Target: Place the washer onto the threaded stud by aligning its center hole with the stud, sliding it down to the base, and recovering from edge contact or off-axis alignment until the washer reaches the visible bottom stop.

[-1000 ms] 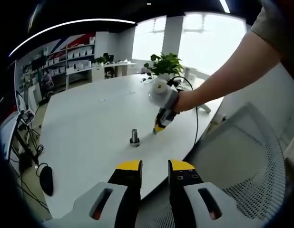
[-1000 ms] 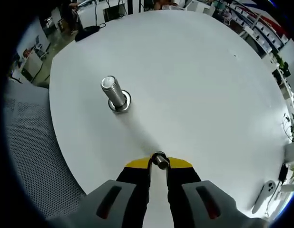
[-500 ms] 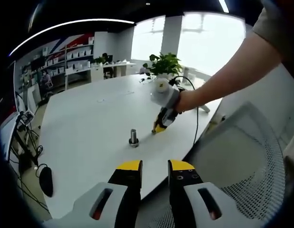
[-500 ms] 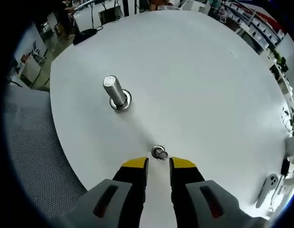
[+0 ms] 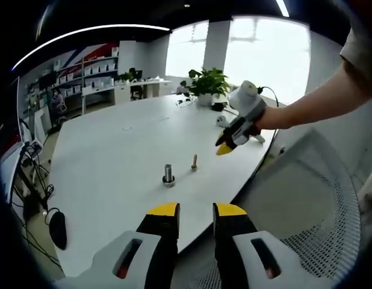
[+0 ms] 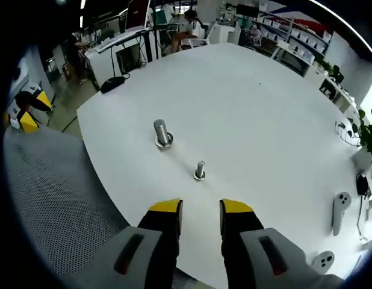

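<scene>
A threaded stud [image 6: 161,131] stands upright on the white table [image 6: 264,120], with a washer [image 6: 164,144] lying flat around its foot. To its right a smaller bolt [image 6: 200,170] stands on its own, touched by nothing. My right gripper [image 6: 201,211] is open and empty, held back above the table's near edge. In the left gripper view the stud [image 5: 168,174] and the small bolt [image 5: 194,161] stand side by side, and the right gripper [image 5: 227,144] hangs in a hand above and to their right. My left gripper [image 5: 196,211] is open and empty, off the table's edge.
A grey mesh chair [image 6: 47,198] sits below the table's near edge. Two white controllers [image 6: 337,211] and a cable lie at the table's right end, near a potted plant [image 5: 208,82]. Desks and shelves stand beyond the table.
My right gripper was shut on the small bolt, then opened and left it standing on the table. It has since drawn back up and away. The left gripper stayed put.
</scene>
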`<move>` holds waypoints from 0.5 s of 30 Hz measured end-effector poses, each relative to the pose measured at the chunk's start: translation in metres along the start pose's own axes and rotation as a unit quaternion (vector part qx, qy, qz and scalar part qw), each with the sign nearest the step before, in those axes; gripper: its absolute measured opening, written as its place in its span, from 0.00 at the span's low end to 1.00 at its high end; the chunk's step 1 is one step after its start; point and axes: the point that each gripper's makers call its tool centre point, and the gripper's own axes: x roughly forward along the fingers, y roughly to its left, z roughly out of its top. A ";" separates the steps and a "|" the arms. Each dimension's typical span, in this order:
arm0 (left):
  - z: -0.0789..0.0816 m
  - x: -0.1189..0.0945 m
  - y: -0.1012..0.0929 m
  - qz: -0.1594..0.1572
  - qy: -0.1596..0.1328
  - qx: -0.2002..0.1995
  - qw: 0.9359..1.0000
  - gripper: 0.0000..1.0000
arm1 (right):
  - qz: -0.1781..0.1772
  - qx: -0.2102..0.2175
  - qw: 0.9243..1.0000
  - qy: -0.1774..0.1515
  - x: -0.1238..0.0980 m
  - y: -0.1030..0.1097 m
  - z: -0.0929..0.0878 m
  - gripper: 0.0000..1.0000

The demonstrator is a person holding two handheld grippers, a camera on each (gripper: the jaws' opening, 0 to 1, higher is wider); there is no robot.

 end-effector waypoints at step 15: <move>0.000 -0.001 0.001 0.003 0.000 -0.001 1.000 0.21 | -0.016 0.045 0.996 -0.071 -0.060 0.009 -0.007 0.27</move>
